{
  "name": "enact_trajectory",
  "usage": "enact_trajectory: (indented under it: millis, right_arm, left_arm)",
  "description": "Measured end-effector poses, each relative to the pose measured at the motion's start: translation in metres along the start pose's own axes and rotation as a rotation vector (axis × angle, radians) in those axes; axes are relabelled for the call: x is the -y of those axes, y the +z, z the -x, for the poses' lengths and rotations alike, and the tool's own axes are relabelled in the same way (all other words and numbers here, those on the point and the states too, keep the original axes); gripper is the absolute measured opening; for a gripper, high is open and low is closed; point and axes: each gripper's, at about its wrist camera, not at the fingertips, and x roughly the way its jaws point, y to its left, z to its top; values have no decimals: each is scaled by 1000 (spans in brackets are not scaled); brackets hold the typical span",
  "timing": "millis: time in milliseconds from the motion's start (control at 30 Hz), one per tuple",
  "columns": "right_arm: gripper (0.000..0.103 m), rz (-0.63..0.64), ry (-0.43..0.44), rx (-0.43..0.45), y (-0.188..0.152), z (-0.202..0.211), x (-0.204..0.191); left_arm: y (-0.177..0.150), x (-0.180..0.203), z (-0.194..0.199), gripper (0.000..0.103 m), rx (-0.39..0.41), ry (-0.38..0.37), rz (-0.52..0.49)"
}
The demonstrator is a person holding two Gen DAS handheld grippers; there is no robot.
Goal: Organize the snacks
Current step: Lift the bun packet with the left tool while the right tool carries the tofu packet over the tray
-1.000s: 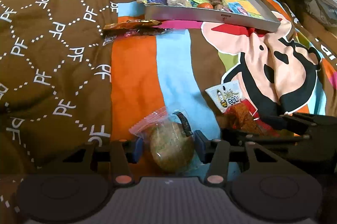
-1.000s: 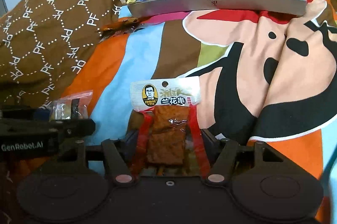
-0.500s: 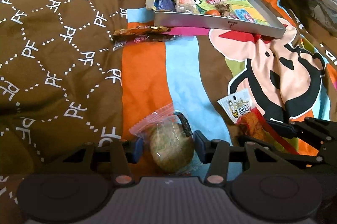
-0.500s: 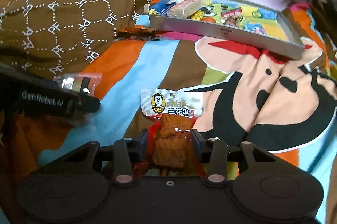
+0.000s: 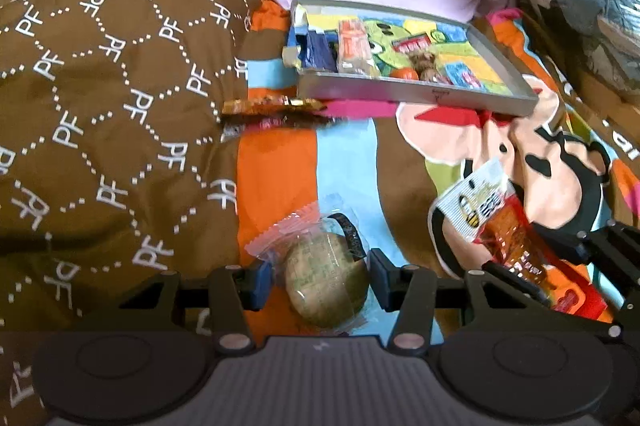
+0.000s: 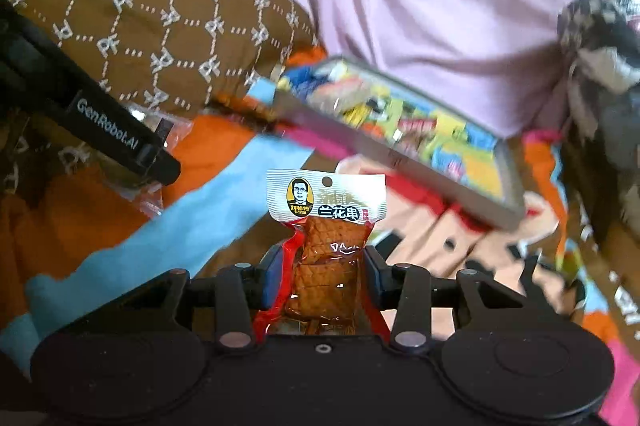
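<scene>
A: We see our left gripper (image 5: 320, 284) with its two blue-padded fingers pressed against the sides of a round greenish cake in a clear wrapper (image 5: 326, 284), so it is clamped on that

B: And our right gripper (image 6: 322, 278) is closed on the red tofu snack packet (image 6: 326, 226); the packet stands upright between the fingers, its white header with the man's face on top

A: From the left wrist view we also catch that packet (image 5: 490, 222) off to the right, tilted, with the right gripper's black frame around its lower end

B: The grey tray (image 5: 416, 93) lies farther off on the cartoon bedspread (image 5: 276, 181). We see several small snacks already inside it, a blue packet and a pale wrapped bar at its left end

A: Just in front of the tray's left corner, an orange-brown wrapper (image 5: 272, 105) lies on the bedspread, outside the tray, beside the brown patterned pillow (image 5: 112, 97)

B: In the right wrist view the tray (image 6: 400, 155) looks blurred and slanted, well apart from our packet
</scene>
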Motion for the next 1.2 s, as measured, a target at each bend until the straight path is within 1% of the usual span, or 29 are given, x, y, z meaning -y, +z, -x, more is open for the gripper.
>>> enact_trajectory:
  millis: [300, 533, 700, 867, 933, 1067, 1200]
  right_arm:
    - [43, 35, -47, 112, 31, -15, 31]
    - [43, 101, -102, 177, 47, -34, 59]
    - [44, 153, -134, 201, 58, -51, 83]
    - [44, 160, -167, 204, 78, -78, 118]
    - [44, 151, -176, 198, 87, -91, 132]
    - [44, 54, -186, 166, 100, -121, 167]
    - [44, -17, -223, 154, 97, -150, 188]
  left_arm:
    - [37, -4, -4, 53, 48, 22, 15]
    - [76, 1, -23, 53, 99, 21, 10]
    - [114, 14, -40, 53, 157, 2, -6]
    - [149, 37, -65, 53, 212, -33, -30]
    - [162, 45, -77, 53, 223, -48, -37]
    - [186, 60, -102, 53, 235, -82, -38]
    - [204, 67, -129, 53, 242, -101, -41]
